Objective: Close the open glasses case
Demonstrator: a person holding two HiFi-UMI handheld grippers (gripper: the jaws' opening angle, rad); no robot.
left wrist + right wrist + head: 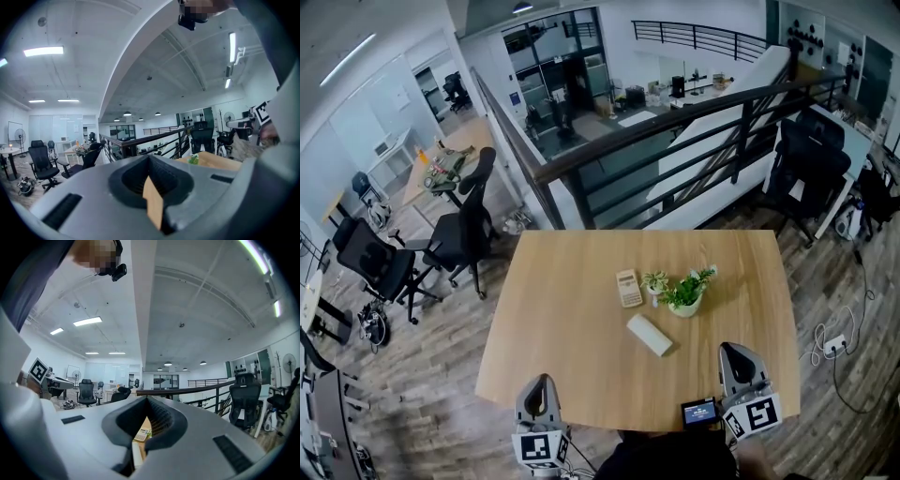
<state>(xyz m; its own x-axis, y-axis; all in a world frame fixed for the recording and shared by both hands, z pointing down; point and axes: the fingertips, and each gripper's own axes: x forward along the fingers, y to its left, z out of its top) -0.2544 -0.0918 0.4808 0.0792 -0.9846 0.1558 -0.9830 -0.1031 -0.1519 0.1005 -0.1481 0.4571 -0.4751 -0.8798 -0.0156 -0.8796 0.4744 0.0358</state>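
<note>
White glasses case (649, 335) is lying just nearside of the potted plant (684, 292); left gripper (538, 394) and right gripper (739, 364) are hovering well short of it, jaws together, empty. Pressing squarely down on its lid is looking wisest

One wooden table (562, 356) carries one white glasses case (649, 335), one calculator (629, 288) and, as it seems, two green plants: a smaller plant (654, 280) and a bigger plant (690, 287). At the near edge are two grippers, the left gripper (540, 381) and the right gripper (732, 350). On the floor at the left stand two black office chairs (461, 234).
</note>
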